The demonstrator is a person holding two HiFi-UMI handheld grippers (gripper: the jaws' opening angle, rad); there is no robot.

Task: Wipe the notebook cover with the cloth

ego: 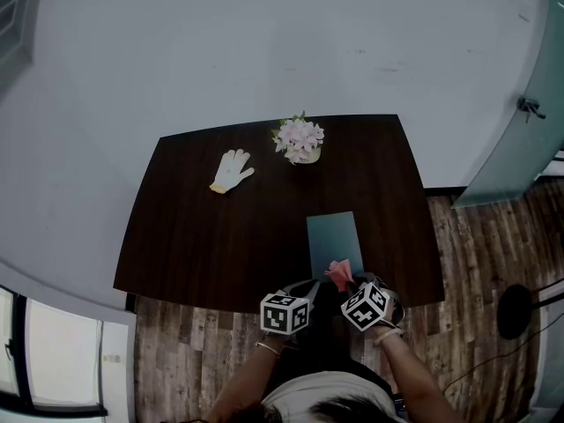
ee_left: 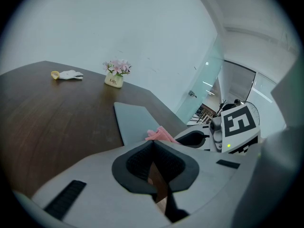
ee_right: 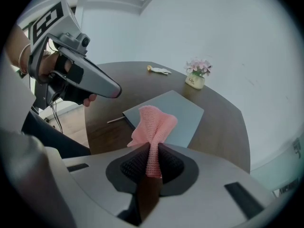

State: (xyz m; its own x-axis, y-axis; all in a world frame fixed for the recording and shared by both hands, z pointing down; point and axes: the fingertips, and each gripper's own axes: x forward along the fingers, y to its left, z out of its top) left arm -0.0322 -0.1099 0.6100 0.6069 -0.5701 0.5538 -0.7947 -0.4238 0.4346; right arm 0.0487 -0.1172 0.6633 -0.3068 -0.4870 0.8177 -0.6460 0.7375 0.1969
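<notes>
Pink knitted cloth (ee_right: 154, 125) is pinched between the jaws of the right gripper (ee_right: 151, 148), over the near end of the grey notebook (ego: 333, 234), which lies at the near edge of the dark counter (ego: 211, 245). The left gripper (ee_left: 153, 144) is pressed together, with nothing held.

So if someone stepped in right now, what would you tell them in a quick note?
Right gripper: jaws shut on the pink cloth, held at the near end of the notebook.
Left gripper: jaws shut, empty, beside it.
The notebook lies closed on the dark table, near the front edge.
Done: cloth in grip. Left: wipe the cover; can't tell whether any wiping has happened.
</notes>
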